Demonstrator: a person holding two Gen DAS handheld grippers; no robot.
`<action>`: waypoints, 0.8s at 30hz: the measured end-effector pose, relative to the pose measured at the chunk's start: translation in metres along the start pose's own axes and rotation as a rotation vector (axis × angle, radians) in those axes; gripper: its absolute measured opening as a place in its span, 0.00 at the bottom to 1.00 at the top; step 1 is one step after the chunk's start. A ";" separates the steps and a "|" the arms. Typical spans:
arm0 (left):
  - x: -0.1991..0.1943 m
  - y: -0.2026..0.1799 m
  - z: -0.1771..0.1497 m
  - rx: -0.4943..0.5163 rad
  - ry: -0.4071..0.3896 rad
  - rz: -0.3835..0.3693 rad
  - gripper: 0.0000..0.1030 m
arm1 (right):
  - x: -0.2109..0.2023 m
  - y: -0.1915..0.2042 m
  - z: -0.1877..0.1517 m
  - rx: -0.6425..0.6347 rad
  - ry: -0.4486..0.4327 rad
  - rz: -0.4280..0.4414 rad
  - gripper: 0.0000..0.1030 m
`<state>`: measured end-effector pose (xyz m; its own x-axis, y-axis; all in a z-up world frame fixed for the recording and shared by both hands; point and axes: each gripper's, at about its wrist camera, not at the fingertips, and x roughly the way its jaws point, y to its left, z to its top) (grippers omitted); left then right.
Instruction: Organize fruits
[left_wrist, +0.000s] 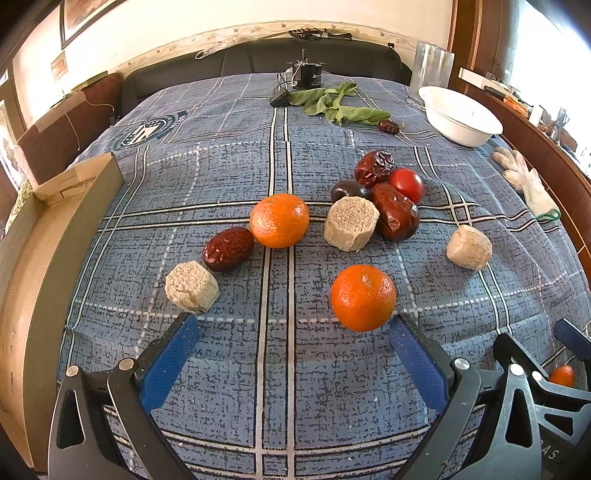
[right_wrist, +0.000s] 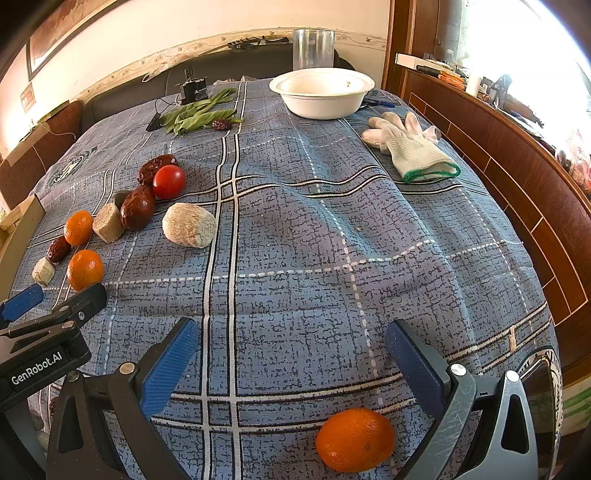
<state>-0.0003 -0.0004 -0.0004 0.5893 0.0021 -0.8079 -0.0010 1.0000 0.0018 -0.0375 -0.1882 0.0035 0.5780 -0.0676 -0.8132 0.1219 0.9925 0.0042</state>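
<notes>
An orange (right_wrist: 355, 439) lay nearest the right wrist camera, on the blue plaid cloth (right_wrist: 295, 258) low between the spread jaws of the right gripper (right_wrist: 291, 345), touching neither blue pad; those jaws were released and held nothing. The left gripper (left_wrist: 293, 339) also stood with its jaws wide apart and nothing between them, and a second orange (left_wrist: 363, 297) sat just ahead of its right pad, close to the tip.

Further out on the tabletop a third orange (left_wrist: 279, 220) touched a red date (left_wrist: 228, 248), with a pale cut chunk (left_wrist: 191, 286) near that date. To the right lay a tight cluster: another pale chunk (left_wrist: 351, 223), two wrinkled dates (left_wrist: 397, 217) (left_wrist: 373, 168), a dark round fruit (left_wrist: 349, 190) and a red tomato (left_wrist: 406, 184). A third pale chunk (left_wrist: 469, 247) lay apart to the right of the cluster.

At the far end a white bowl (right_wrist: 321, 92) stood with a clear cup (right_wrist: 313, 48) behind it. Green leaves (right_wrist: 195, 114) with one small date (right_wrist: 221, 124) lay to its left, and white gloves (right_wrist: 410, 146) to its right. A cardboard box (left_wrist: 55, 229) edged the tabletop on the left.
</notes>
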 end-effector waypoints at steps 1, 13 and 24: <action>0.001 -0.001 0.000 -0.002 0.000 0.002 1.00 | 0.000 0.000 0.000 0.000 0.000 0.000 1.00; -0.003 0.002 0.001 0.060 0.090 -0.046 1.00 | 0.000 -0.001 0.000 0.002 0.001 0.004 1.00; -0.007 0.001 -0.006 0.075 0.048 -0.048 1.00 | -0.003 0.000 0.000 0.015 0.062 -0.004 1.00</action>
<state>-0.0091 0.0005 0.0020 0.5480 -0.0441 -0.8353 0.0877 0.9961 0.0049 -0.0391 -0.1876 0.0054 0.5268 -0.0649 -0.8475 0.1366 0.9906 0.0091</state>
